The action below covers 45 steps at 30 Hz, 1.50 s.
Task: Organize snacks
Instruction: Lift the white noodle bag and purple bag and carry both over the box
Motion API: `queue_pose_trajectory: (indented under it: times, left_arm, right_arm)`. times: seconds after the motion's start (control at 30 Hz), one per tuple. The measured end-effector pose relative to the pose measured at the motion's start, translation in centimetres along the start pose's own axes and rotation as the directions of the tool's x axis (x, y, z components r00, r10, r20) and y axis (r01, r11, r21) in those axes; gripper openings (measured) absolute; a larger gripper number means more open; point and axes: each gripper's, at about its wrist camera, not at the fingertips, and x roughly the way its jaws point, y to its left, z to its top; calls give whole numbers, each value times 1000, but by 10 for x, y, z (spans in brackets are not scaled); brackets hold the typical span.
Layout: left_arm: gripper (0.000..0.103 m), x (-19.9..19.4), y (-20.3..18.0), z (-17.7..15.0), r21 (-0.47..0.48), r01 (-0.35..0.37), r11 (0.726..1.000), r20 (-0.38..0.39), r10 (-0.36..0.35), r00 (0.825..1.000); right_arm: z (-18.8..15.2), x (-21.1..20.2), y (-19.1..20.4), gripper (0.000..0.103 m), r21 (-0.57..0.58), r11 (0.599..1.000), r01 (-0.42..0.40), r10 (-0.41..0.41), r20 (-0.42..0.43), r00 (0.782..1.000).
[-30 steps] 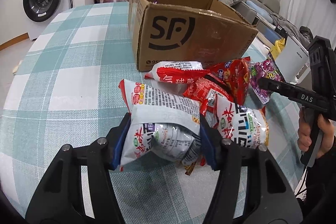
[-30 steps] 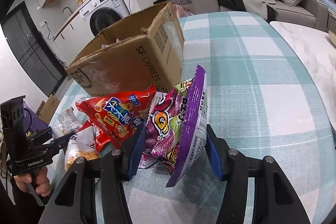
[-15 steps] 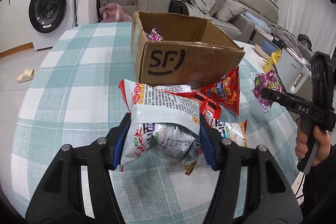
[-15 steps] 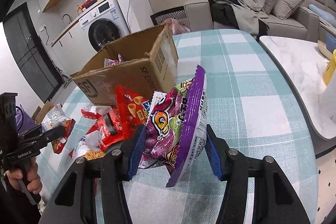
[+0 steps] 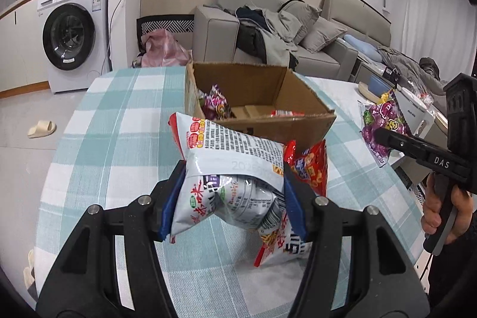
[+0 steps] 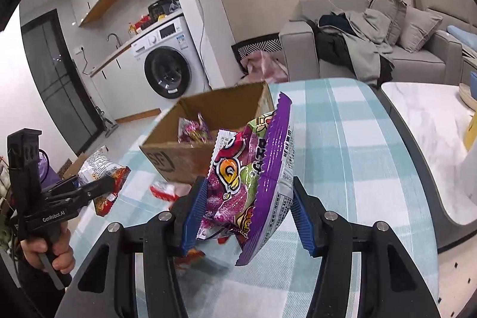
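My left gripper [image 5: 232, 198] is shut on a white and red snack bag [image 5: 229, 169], held up above the checked table [image 5: 119, 139] in front of the open cardboard box [image 5: 301, 124]. My right gripper [image 6: 247, 213] is shut on a purple snack bag [image 6: 253, 181], also raised, to the right of the box [image 6: 184, 160]. The box holds a purple bag [image 5: 216, 103] and a red packet [image 5: 286, 113]. Each gripper shows in the other's view, the right [image 5: 384, 139] and the left [image 6: 101, 187].
A red bag [image 5: 310, 166] and a white and red bag [image 5: 283, 243] lie on the table below my left gripper. A white marble side table [image 6: 426, 121] stands right of the checked table. A sofa [image 5: 268, 32] and washing machine [image 5: 71, 35] are behind.
Both grippers have risen with their bags, so the box's inside now shows. The snacks left on the table have dropped lower in view.
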Motion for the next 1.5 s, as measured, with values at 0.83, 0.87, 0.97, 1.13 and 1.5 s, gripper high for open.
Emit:
queue_pose_trajectory:
  times: [0.83, 0.87, 0.97, 1.13, 1.5]
  left_arm:
    - [57, 27, -8, 73, 19, -13, 1000, 64, 12, 998]
    - [57, 28, -9, 76, 21, -12, 1000, 66, 10, 998]
    - [57, 35, -12, 82, 28, -11, 1000, 70, 9, 998]
    - [57, 51, -15, 94, 35, -8, 999, 66, 5, 998]
    - [57, 90, -15, 102, 41, -13, 999, 33, 11, 999]
  right_arm:
    - [48, 20, 36, 55, -85, 995, -49, 49, 2, 999]
    - [50, 22, 36, 55, -85, 995, -49, 50, 0, 999]
    - [53, 28, 36, 55, -83, 995, -54, 54, -2, 999]
    - [59, 40, 37, 55, -80, 995, -62, 61, -10, 998]
    - [68, 73, 33, 55, -59, 997, -48, 47, -29, 998]
